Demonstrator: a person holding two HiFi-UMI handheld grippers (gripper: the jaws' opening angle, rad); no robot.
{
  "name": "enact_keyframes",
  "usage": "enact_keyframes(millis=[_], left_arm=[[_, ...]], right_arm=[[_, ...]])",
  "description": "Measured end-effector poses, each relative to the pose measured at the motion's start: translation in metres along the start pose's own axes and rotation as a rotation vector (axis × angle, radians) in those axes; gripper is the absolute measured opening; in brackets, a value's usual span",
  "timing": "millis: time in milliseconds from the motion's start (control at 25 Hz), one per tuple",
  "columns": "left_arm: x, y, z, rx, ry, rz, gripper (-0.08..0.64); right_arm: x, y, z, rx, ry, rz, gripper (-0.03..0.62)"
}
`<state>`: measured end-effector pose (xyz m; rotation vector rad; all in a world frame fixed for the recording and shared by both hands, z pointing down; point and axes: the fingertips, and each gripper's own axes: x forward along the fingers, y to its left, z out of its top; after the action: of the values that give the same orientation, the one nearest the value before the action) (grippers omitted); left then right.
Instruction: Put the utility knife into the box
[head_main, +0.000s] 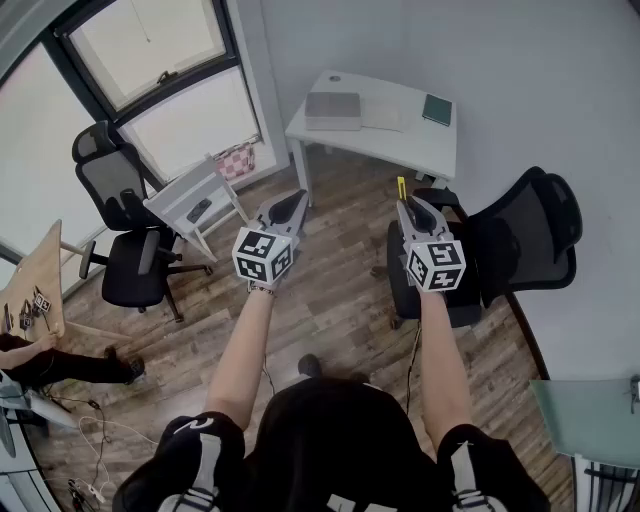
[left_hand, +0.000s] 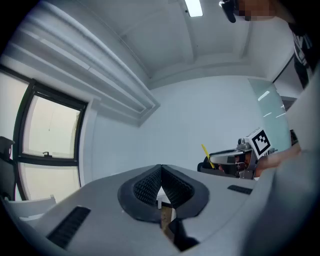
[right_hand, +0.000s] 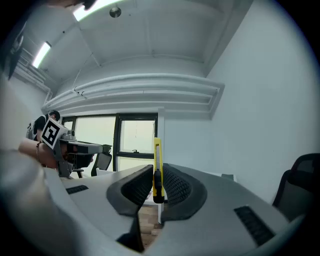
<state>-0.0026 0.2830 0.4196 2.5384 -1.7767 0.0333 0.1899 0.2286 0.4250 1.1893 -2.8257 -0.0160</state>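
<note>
My right gripper (right_hand: 156, 176) clamps the yellow utility knife (right_hand: 157, 150), which stands upright between the jaws with its long axis running up out of the tips. My left gripper (left_hand: 161, 186) is closed with nothing in it. Outward, in the head view, both hang in the air over the wood floor (head_main: 340, 270). The white desk (head_main: 395, 140) sits at upper centre, and the flat grey thing (head_main: 333, 110) on it is, I judge, the box — ahead and a little left of the knife hand, about between the two grippers.
</note>
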Motion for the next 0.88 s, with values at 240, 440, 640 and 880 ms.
enact_keyframes(millis=[240, 440, 640, 880], left_arm=[[-0.007, 0.007, 0.005, 0.001, -0.010, -0.009, 0.025], [-0.012, 0.015, 0.002, -0.008, -0.007, -0.033, 0.025], [-0.016, 0.025, -0.004, -0.017, 0.000, -0.061, 0.025], [-0.010, 0.040, -0.011, -0.030, 0.005, -0.064, 0.025]], right_arm=[[0.001, 0.011, 0.004, -0.007, 0.001, -0.006, 0.077], [0.005, 0.021, 0.002, -0.008, 0.010, -0.026, 0.077], [0.008, 0.027, 0.000, -0.009, 0.018, -0.059, 0.077], [0.019, 0.024, -0.005, 0.005, 0.021, -0.082, 0.077]])
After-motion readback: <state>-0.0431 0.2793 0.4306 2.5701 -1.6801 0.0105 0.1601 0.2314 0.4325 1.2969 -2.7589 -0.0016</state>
